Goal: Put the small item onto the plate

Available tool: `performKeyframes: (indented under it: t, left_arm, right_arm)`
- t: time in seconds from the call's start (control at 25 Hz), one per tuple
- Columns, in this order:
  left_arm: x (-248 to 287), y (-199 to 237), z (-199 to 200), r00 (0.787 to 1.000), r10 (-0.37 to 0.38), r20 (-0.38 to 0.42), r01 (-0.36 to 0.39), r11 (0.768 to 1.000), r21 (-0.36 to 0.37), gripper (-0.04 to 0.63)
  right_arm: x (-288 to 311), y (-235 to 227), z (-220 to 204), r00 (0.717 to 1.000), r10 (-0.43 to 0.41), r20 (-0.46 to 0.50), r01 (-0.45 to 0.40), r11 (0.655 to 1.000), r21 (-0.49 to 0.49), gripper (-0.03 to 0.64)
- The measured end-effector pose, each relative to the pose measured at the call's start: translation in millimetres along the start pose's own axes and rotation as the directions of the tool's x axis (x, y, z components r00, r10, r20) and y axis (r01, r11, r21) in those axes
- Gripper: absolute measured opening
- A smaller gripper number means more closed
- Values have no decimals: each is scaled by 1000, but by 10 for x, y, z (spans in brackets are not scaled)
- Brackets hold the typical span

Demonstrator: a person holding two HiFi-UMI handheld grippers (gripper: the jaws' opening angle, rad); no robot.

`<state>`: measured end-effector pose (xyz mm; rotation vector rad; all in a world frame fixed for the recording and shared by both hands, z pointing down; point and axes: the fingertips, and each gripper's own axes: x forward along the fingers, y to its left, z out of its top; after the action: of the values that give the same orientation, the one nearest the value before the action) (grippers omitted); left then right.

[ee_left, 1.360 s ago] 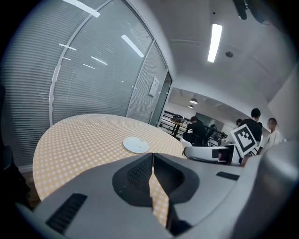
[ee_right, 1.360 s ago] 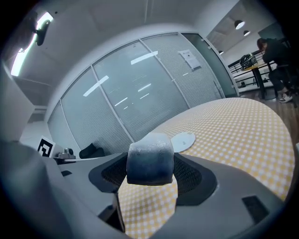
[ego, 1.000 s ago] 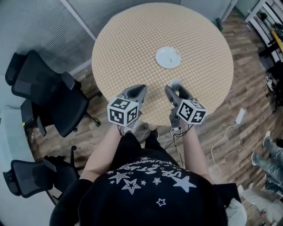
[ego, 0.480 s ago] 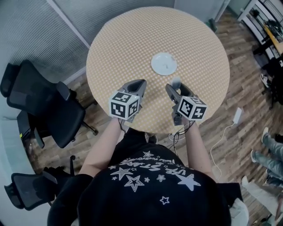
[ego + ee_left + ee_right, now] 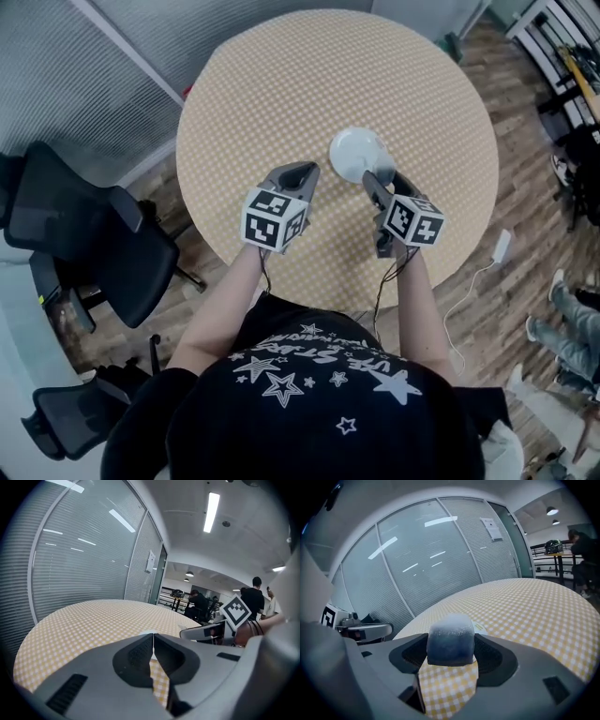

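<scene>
Right gripper [image 5: 376, 179] clamps a small blue-grey block [image 5: 451, 638], held at the near edge of the white plate [image 5: 352, 148] above the checked tabletop [image 5: 281, 84]. Left gripper [image 5: 153, 645] sits left of the plate, jaws together, empty.

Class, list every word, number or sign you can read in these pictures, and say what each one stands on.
No text here can be read.
Shirt print: lettering among white stars, too blurred to read.
Paper notice on the glass wall: too small to read.
Marker cubes: black-and-white square patterns only, no letters.
</scene>
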<state>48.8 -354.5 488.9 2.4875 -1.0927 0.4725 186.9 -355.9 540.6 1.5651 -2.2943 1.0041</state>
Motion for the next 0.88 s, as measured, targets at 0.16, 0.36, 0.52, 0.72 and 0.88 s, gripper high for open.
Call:
performKeyframes:
  t: [0.16,0.36,0.52,0.72,0.88]
  left_arm:
    - [154,205,-51,1000,-13,-25,12,1000,-6,14]
    - [312,344,-156,998,-33,-45,31,999,-44,14]
    - [408,445,-215,998,-39,-58,35,998,-57,14]
    - [516,551,-205,997,-48,-67,46,999,-22,14]
    - [539,579,-236,997,-50,-67,46,997,-56,14]
  right_arm:
    - [279,-56,-10,998,-31,-46,29,999,-37,316]
    - [553,-83,-86,991,-65,-117,51,991,-123,316]
    - [741,-99,-146,981,-83,-173,52,983,-173,316]
    - [927,-137,-162,967,-125,-220,67,965,-255,316]
    - [979,-144,-200,953,-162,-257,72,942,-328,316]
